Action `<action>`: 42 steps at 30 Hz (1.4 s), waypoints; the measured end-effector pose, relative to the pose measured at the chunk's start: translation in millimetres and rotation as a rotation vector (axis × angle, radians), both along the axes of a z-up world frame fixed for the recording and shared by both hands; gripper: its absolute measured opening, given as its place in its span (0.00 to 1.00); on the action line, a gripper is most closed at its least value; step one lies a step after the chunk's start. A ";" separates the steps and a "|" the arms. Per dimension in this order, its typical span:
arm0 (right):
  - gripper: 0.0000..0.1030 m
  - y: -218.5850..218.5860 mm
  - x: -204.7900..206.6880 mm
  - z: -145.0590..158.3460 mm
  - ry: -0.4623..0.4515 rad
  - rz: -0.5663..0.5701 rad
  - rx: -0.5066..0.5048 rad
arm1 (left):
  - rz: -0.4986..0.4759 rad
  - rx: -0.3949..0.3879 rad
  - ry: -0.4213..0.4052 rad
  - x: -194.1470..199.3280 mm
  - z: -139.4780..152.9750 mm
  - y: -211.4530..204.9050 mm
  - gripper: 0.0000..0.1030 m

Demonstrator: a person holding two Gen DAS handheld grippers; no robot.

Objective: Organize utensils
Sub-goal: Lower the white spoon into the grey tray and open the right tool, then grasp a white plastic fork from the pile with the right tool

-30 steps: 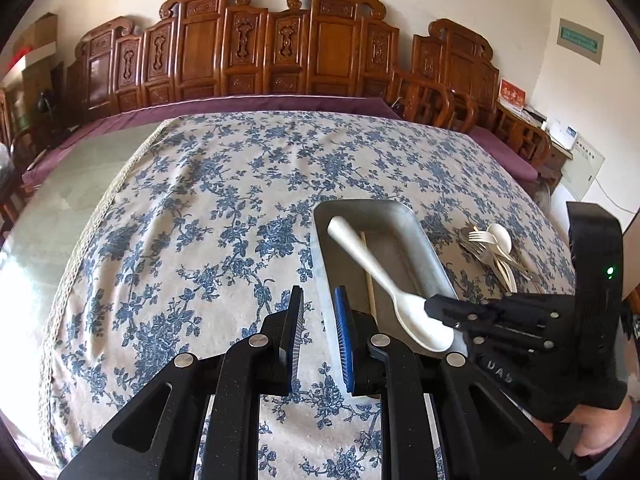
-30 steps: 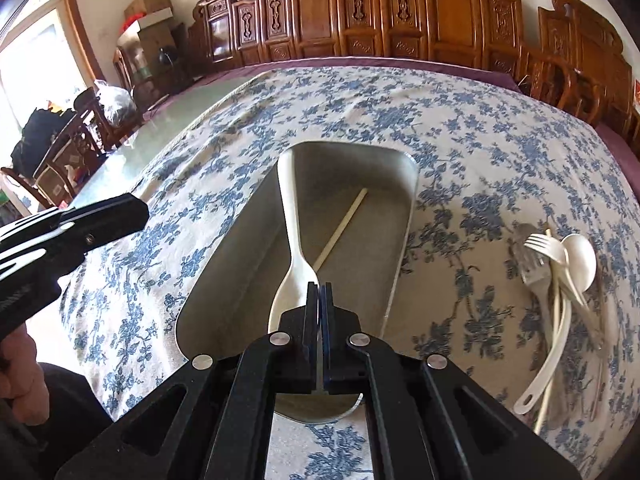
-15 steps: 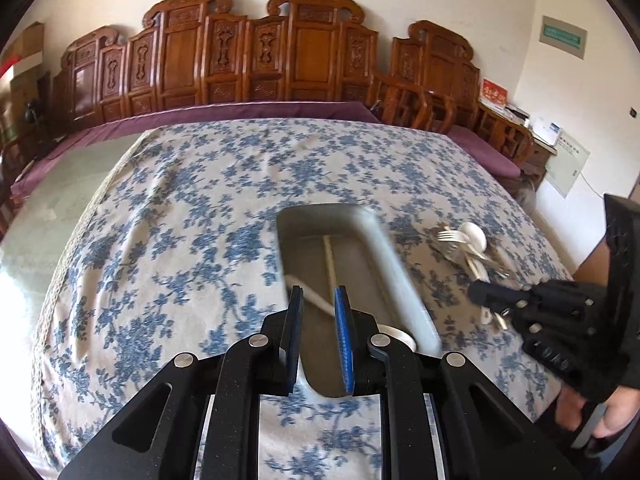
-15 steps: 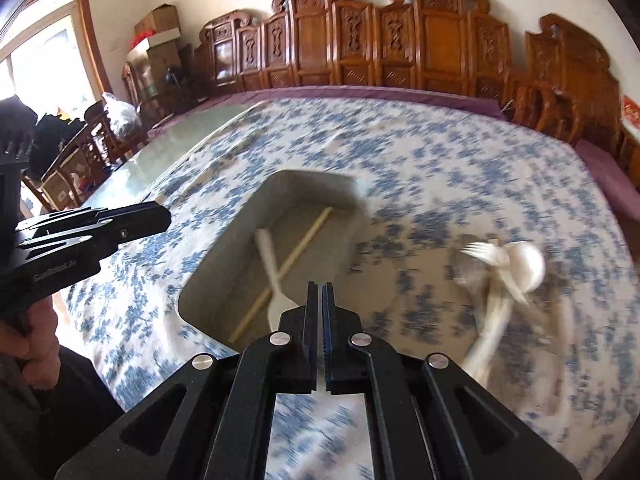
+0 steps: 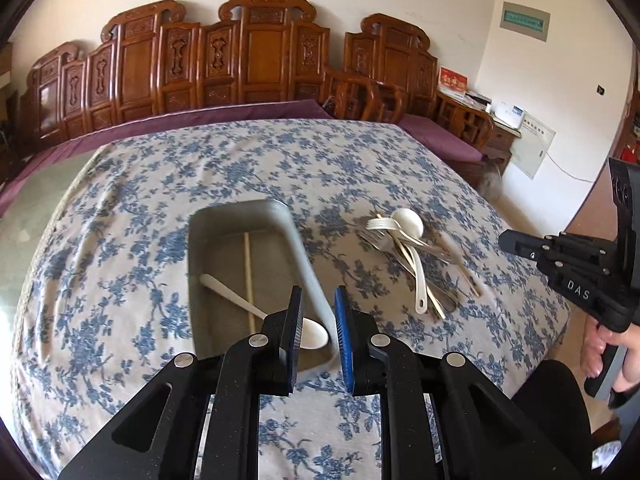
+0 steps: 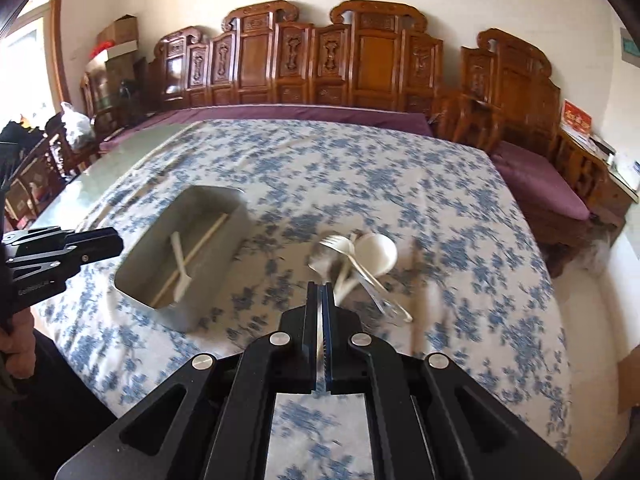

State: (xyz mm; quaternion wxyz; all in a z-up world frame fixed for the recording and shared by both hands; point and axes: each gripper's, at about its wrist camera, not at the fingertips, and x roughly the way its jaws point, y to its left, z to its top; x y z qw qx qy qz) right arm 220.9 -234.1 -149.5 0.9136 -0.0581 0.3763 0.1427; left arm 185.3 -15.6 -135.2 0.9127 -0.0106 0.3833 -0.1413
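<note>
So there's a big table with a blue floral tablecloth (image 5: pixel 248 168), and a grey metal tray (image 5: pixel 294 240) sits toward the near edge. Inside the tray lie a white spoon (image 5: pixel 256 312) with its bowl at the near end, and a single chopstick (image 5: pixel 249 276) running near to far, the spoon's handle crossing it. To the right of the tray, a bit apart from it on the cloth, is the pile of loose utensils (image 5: pixel 412 256): a white fork, a white ladle-type spoon, some metal forks and chopsticks, all overlapping.

The left gripper (image 5: pixel 318 320) hangs over the tray's near right corner, its blue-padded jaws parted a little with nothing between them. The right gripper (image 6: pixel 321 296) is over the cloth just on the near side of the pile, jaws pressed together and empty. That view is blurry, so the pile's details are hard to make out there. Carved wooden chairs (image 6: pixel 320 56) line the far wall.
</note>
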 end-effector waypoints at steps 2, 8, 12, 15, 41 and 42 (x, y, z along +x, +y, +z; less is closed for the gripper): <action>0.05 -5.5 1.3 -5.4 0.008 -0.011 -0.014 | -0.006 0.003 0.008 1.1 -4.2 -4.0 0.17; 0.20 -11.3 24.3 -31.2 0.058 -0.019 -0.057 | -0.021 0.023 0.018 4.4 -13.9 -15.9 0.36; 0.23 -14.1 50.1 -52.0 0.098 -0.003 -0.080 | -0.026 0.024 0.022 6.8 -17.0 -20.1 0.37; 0.23 -15.8 66.9 -62.3 0.113 0.002 -0.084 | -0.028 0.028 0.022 7.2 -18.5 -22.5 0.37; 0.00 10.1 155.7 -89.7 0.190 0.103 -0.077 | -0.058 0.026 0.037 7.2 -28.7 -43.0 0.37; 0.00 8.2 153.5 -87.1 0.186 0.105 -0.076 | -0.061 0.023 0.038 7.0 -29.0 -43.7 0.37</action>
